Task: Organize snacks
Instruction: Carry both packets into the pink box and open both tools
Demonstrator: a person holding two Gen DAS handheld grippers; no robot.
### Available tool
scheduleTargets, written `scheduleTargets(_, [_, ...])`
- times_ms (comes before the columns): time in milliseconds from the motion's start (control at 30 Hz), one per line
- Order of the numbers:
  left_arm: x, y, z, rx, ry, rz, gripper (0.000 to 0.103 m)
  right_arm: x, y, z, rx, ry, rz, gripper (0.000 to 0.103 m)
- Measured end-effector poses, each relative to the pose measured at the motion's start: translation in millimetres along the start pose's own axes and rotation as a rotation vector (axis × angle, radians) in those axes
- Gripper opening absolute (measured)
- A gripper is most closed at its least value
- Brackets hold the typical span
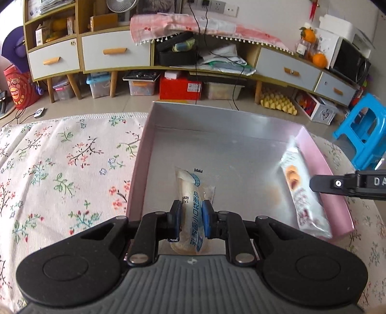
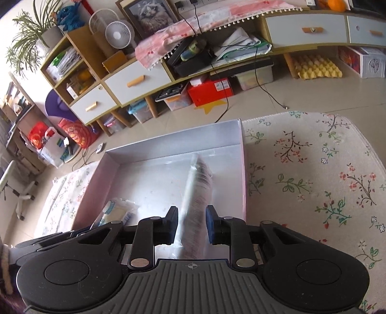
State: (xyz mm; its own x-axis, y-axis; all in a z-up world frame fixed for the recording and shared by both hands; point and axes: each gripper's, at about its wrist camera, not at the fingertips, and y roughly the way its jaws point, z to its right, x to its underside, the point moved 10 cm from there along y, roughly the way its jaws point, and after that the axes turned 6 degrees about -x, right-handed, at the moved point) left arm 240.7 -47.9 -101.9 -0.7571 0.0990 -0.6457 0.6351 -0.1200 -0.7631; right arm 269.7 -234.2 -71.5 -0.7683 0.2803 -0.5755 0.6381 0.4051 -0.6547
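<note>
Already both packets hang over the pink box point(image 1: 313, 154): left gripper point(image 1: 191, 221) clamped on the bread packet point(image 1: 190, 190), right gripper point(image 2: 191, 223) clamped on the long snack packet point(image 2: 196, 190). Released early, the long one, just beside the box's wall, could tip over the rim.

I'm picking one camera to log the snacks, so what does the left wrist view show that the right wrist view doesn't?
Left wrist only: the bread packet's printed label, held in the left gripper, and a blue stool. Right wrist only: a potted plant, a cat picture, and the right gripper shut on the long packet. Both: the box, both packets, floral cloth.
</note>
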Motion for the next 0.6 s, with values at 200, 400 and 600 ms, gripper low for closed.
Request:
scheduleTargets(200, [-4.3, 3.0, -1.6, -0.02, -0.01, 0.02, 0.017, -0.2, -2.9, -1.3, 0.001, -0.012, 0.003, 0.023])
scheduleTargets(400, [-6.7, -1.1, 2.0, -0.008, 0.022, 0.033, 0.034, 2.6, -7.0, -2.7, 0.004, -0.017, -0.004, 0.03])
scheduleTargets(600, [-8.6, -18.6, 1.5, 0.008, 0.024, 0.048, 0.064, 5.0, -22.1, -15.6, -0.019, 0.005, 0.005, 0.053])
